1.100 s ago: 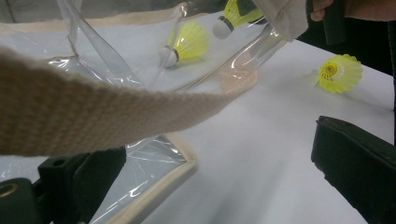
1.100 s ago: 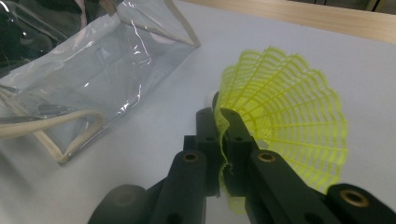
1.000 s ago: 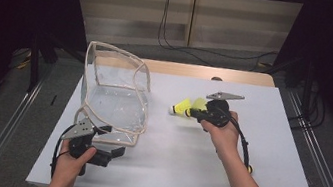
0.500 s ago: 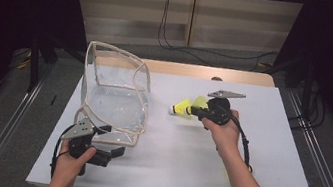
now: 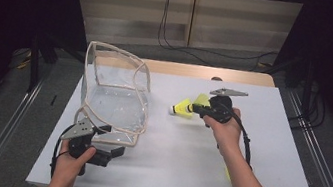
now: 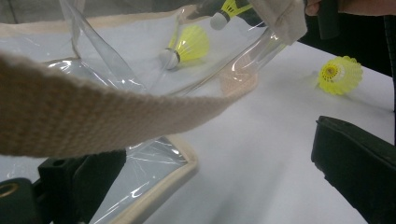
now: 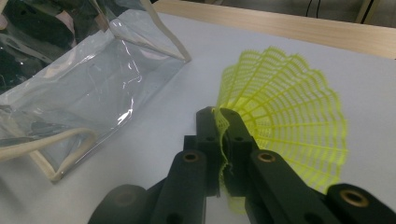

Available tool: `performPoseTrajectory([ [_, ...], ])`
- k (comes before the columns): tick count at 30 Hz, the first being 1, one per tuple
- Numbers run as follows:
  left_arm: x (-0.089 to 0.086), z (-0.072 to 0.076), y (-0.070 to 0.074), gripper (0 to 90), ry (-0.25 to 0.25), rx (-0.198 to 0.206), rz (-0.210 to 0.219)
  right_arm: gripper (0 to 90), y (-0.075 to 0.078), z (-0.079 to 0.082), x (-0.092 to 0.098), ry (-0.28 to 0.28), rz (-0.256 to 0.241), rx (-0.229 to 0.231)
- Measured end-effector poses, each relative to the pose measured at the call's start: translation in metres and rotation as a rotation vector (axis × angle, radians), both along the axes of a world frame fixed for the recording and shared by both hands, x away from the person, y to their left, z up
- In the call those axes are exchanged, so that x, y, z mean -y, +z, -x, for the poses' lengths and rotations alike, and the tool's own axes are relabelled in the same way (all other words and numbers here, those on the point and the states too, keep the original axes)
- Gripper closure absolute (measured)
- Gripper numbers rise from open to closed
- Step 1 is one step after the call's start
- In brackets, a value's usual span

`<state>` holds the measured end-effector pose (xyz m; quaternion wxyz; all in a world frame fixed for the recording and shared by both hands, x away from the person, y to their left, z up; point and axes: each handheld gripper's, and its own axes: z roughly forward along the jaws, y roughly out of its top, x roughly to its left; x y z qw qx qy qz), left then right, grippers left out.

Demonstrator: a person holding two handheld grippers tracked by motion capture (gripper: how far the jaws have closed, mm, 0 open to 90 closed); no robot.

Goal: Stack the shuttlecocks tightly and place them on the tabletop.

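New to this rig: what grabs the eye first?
The bright yellow shuttlecock, its net skirt pinched in the right gripper over the white table. Next, the clear plastic bag with beige trim at the table's left, its edge at the left gripper. A second shuttlecock lies on the table.

Light falls from above onto the white rectangular table top (image 5: pixel 183 167), which is bright and even, while the room around it stays very dark. Shadows under the hands are soft and short. The clear plastic bag with beige trim (image 5: pixel 112 102) carries small white glints. In the left gripper view the beige woven strap (image 6: pixel 93 121) near the lens is blurred.
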<state>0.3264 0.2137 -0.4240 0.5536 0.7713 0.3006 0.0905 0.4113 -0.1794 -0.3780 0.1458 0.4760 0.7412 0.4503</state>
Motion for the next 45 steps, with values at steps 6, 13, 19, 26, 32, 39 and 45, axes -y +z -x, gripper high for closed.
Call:
performPoseTrajectory([
  [6,0.000,0.000,0.000,3.3,0.001,-0.002,0.003,88.3,0.001,-0.002,0.002,-0.008,-0.008,0.000],
  [13,0.001,0.000,0.000,3.3,0.001,-0.002,-0.001,88.3,0.000,-0.004,0.004,-0.017,-0.013,0.000],
  [19,0.001,0.000,0.000,3.3,0.003,-0.004,-0.003,88.3,0.000,-0.005,0.005,-0.016,-0.004,0.003],
  [26,0.000,0.000,0.000,3.3,0.001,-0.004,0.002,88.3,-0.001,-0.007,0.008,-0.035,-0.010,0.005],
  [32,0.001,0.000,-0.001,3.3,-0.001,-0.005,-0.001,88.3,-0.002,-0.009,0.012,-0.056,-0.015,0.006],
  [39,0.001,-0.001,-0.002,3.3,-0.005,-0.007,0.002,88.3,-0.005,-0.012,0.013,-0.061,-0.020,-0.001],
  [45,0.001,-0.001,-0.002,3.3,-0.003,-0.006,0.002,88.3,-0.007,-0.015,0.014,-0.076,-0.012,0.000],
])
